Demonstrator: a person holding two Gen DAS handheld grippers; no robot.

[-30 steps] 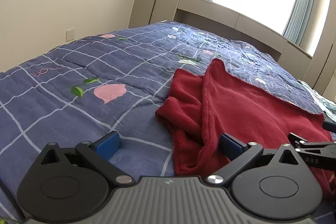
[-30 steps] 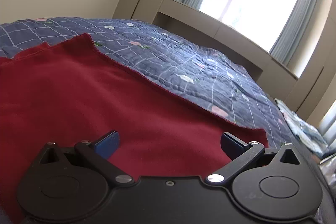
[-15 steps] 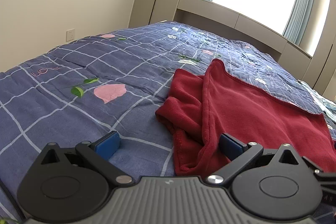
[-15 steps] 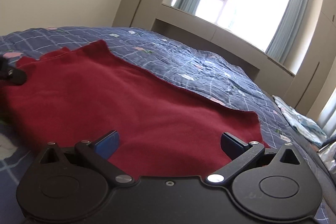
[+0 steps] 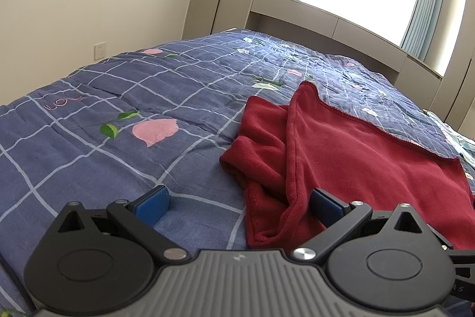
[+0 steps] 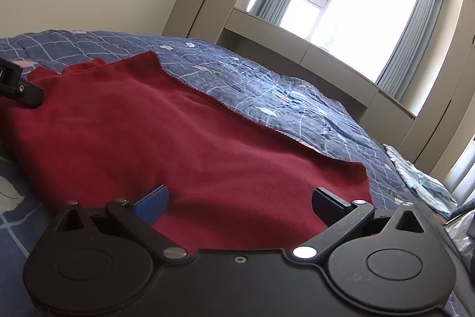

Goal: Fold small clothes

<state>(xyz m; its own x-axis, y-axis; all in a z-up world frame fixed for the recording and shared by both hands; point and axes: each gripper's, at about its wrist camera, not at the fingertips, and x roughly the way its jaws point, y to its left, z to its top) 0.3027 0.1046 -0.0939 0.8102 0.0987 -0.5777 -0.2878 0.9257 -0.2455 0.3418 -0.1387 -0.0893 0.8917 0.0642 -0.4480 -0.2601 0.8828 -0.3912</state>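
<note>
From the left wrist you can see what the right wrist misses: the bunched, rumpled end of the red garment (image 5: 341, 150), where a folded-over flap with a stitched seam rises in a ridge and loose folds spill onto the blue checked quilt (image 5: 118, 124), with its pink flower, green leaves and the word "LOVE", plus a wall socket (image 5: 100, 51) beyond. The right wrist looks instead across the smooth, flat stretch of the same garment (image 6: 178, 144), shows its scalloped far hem, the window (image 6: 356, 5) with its pale blue curtains, and a crumpled light cloth (image 6: 424, 183) at the bed's far edge. The garment lies spread on the quilt. The left gripper (image 5: 237, 202) is spread wide with nothing between its blue pads, low over the quilt by the rumpled end. The right gripper (image 6: 239, 202) is likewise wide apart and empty, above the flat red cloth.
</note>
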